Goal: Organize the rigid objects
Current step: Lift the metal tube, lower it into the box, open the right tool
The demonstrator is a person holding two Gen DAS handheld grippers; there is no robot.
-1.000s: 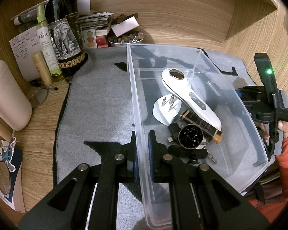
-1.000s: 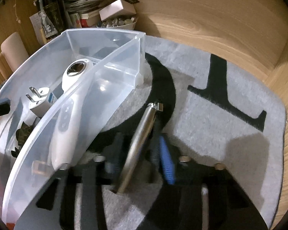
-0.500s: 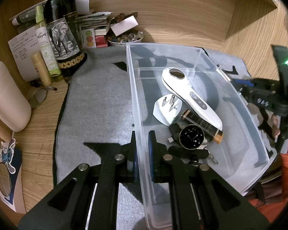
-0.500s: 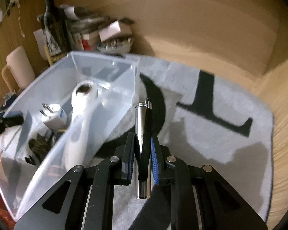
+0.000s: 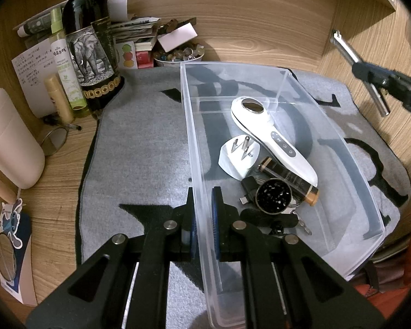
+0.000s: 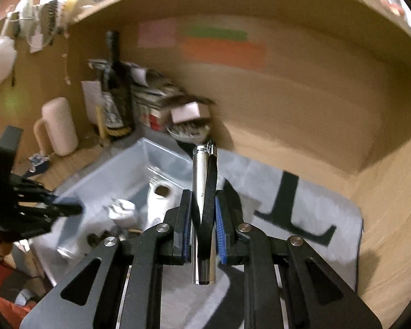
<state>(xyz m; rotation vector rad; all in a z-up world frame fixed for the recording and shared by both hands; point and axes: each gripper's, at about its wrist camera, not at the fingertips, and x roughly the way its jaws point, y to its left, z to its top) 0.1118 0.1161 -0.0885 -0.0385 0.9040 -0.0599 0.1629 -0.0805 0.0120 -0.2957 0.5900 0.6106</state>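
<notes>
My right tongs are clamped on a slim, polished metal tube, with a black strap pinched against its right side. The tube runs lengthwise between the blue pads, a small ring fitting at its far end and the near end jutting back toward the camera. From the left camera I see it held up in the air to the right of the bin, well above the grey mat (the right view is motion-blurred, so finer detail is lost).

My left tongs are nearly closed, pinching the bin's clear near-left wall. Inside the bin lie a white handheld device, a white plug, a dark tube with an orange end and a round black jar. A wine bottle stands at the counter's back left.
</notes>
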